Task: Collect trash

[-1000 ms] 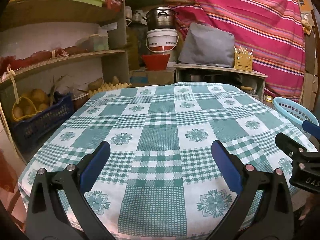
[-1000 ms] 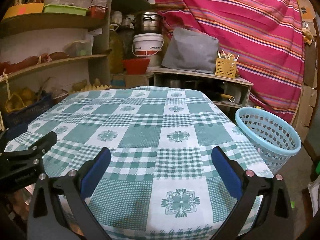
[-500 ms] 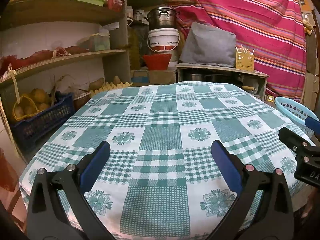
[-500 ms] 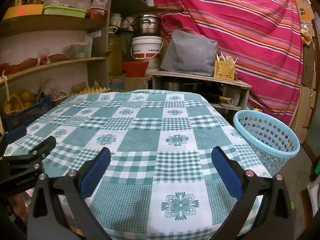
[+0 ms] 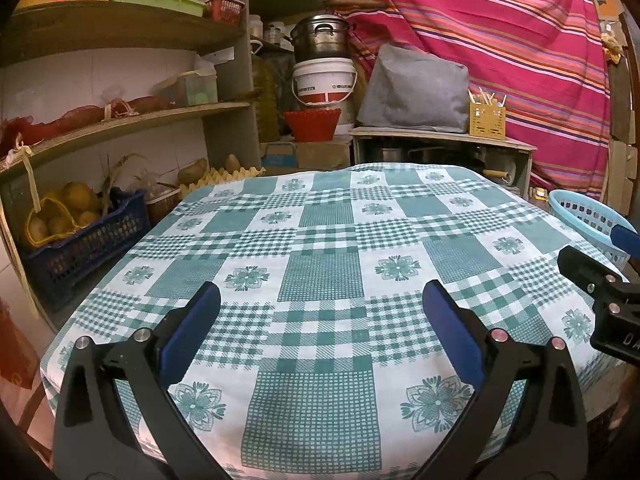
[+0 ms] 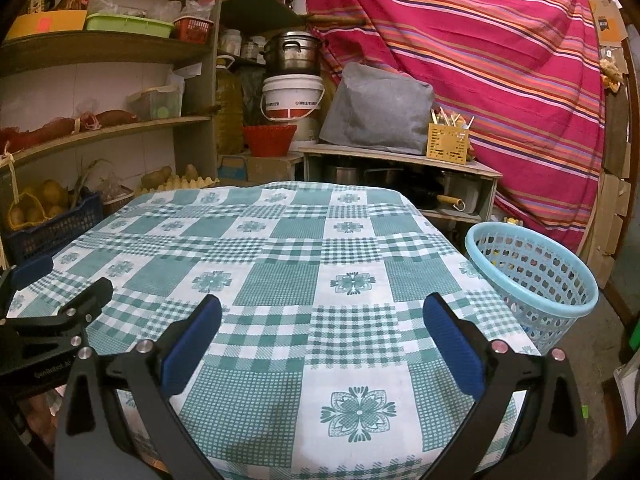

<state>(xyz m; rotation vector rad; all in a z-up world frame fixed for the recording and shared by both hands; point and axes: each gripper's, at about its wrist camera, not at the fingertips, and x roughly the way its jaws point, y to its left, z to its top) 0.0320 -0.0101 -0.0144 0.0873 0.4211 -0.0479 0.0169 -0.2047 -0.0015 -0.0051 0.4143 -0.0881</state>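
Trash cannot be made out on the checkered surface in either view, so no direction or long axis can be stated. Both the left claw and the right claw are held apart, empty. A blue basket is seen beside the surface, nearer the right claw.

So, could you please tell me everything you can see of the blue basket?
The basket is round, light blue, and looks like plastic, with a smooth thick rim above walls pierced by rows of small holes. It stands beside the right edge of the table, lower than the tabletop, tilted slightly. A few small bits show through the mesh inside, too unclear to name. Neither gripper touches it. The left wrist view catches only part of its rim past the table's far right corner.
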